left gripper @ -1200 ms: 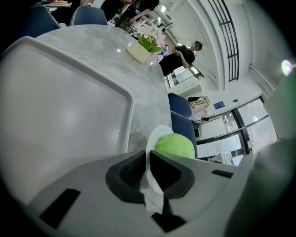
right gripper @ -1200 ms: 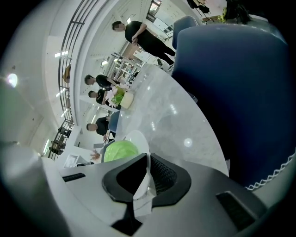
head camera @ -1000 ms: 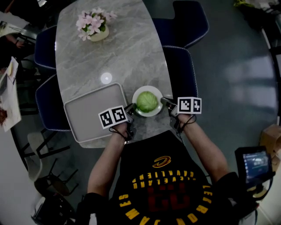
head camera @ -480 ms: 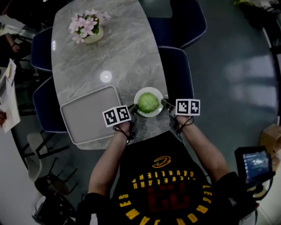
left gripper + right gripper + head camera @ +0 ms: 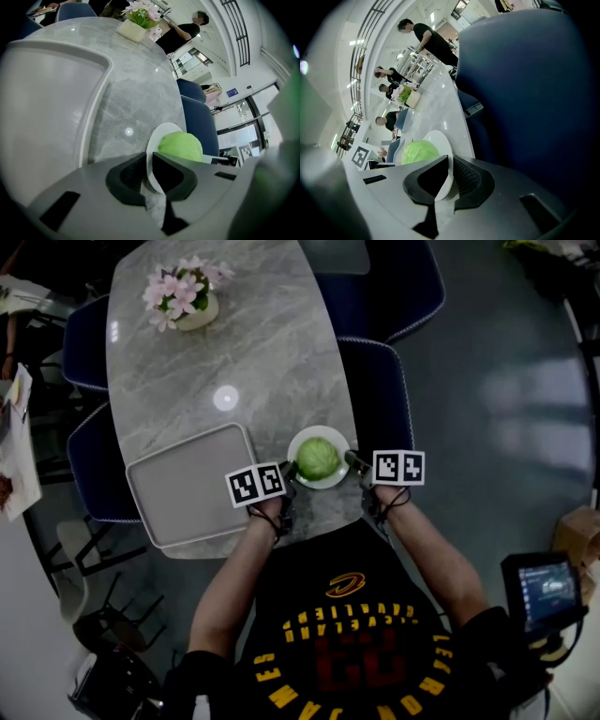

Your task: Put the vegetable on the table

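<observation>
Left gripper (image 5: 150, 177) and right gripper (image 5: 450, 180) each clamp the rim of the white plate (image 5: 335, 477) from opposite sides, at the near edge of the table (image 5: 253, 362). The plate is probably stiff, slick and breakable; keep it level. On it sits the cabbage (image 5: 318, 457): round, pale green, likely firm, free to roll

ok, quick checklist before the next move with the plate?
1. The left gripper clamps the plate rim: ok.
2. The right gripper clamps the opposite rim: ok.
3. The cabbage sits in the middle of the plate, not at its edge: ok.
4. The plate is over the table, clear of the tray: ok.
5. The plate already rests on the table: cannot tell.
</observation>
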Demonstrator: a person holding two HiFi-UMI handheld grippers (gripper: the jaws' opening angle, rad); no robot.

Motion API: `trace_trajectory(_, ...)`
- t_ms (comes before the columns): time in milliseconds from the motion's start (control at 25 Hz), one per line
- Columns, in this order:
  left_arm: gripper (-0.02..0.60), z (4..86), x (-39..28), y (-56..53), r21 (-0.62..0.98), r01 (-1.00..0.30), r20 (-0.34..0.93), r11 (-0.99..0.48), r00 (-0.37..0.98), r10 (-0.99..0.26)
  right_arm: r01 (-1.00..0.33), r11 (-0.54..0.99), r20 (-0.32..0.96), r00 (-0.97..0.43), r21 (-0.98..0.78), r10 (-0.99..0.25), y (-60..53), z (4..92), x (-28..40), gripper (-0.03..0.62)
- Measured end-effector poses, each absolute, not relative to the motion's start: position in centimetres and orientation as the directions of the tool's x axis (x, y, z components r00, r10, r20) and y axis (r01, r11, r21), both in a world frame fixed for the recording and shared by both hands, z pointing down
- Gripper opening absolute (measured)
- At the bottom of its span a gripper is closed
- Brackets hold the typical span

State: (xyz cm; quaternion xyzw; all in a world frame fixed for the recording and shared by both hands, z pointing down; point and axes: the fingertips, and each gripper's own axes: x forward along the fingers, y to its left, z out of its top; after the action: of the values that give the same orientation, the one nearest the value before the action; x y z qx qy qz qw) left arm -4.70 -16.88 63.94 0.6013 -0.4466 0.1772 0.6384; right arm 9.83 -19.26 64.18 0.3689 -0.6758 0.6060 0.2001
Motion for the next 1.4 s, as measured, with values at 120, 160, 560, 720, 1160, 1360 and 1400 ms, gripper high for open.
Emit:
trace_trajectory(120,0.032,63.9,-4.6,-16.8,0.603,-0.77,0.788,0.208,0.534,-0.305,-0.746,-0.001,0.723,-0.644,-0.666,-0.251,-19.1,64.3,9.9,0.034)
trace_trajectory(160,0.032,63.9,-4.6,-16.8,0.602,-0.771,0.789,0.206,0.535,-0.304,-0.748,0.0,0.724,-0.642,-0.663,-0.251,-19.1,64.3,9.9,0.034)
trace_trajectory(560,0.032,63.6,-4.5,-16.7,0.576,-0.805,0.799,0.141,0.518,-0.304,-0.805,0.107,0.761,-0.589,-0.584,-0.272,-19.1,64.0,9.8,0.034)
trace_trajectory(720,0.035,63.3,-4.5,-16.8,0.482,-0.876,0.837,0.035,0.448,-0.314,-0.86,0.177,0.803,-0.511,-0.479,-0.308,-19.3,63.6,10.4,0.034)
trace_trajectory(1160,0.034,60.3,-6.3,-18.3,0.438,-0.899,0.787,0.022,0.371,-0.494,-0.854,0.306,0.676,-0.52,-0.421,-0.522,-21.8,56.8,8.8,0.034)
trace_trajectory(1360,0.029,54.4,-6.6,-19.3,0.48,-0.874,0.665,-0.072,0.417,-0.619,-0.799,0.407,0.554,-0.6,-0.442,-0.577,-21.4,51.8,5.6,0.034)
trace_trajectory(1400,0.004,53.2,-6.7,-19.3,0.486,-0.869,0.644,-0.092,0.427,-0.634,-0.791,0.426,0.534,-0.612,-0.44,-0.583,-21.4,50.8,5.0,0.034)
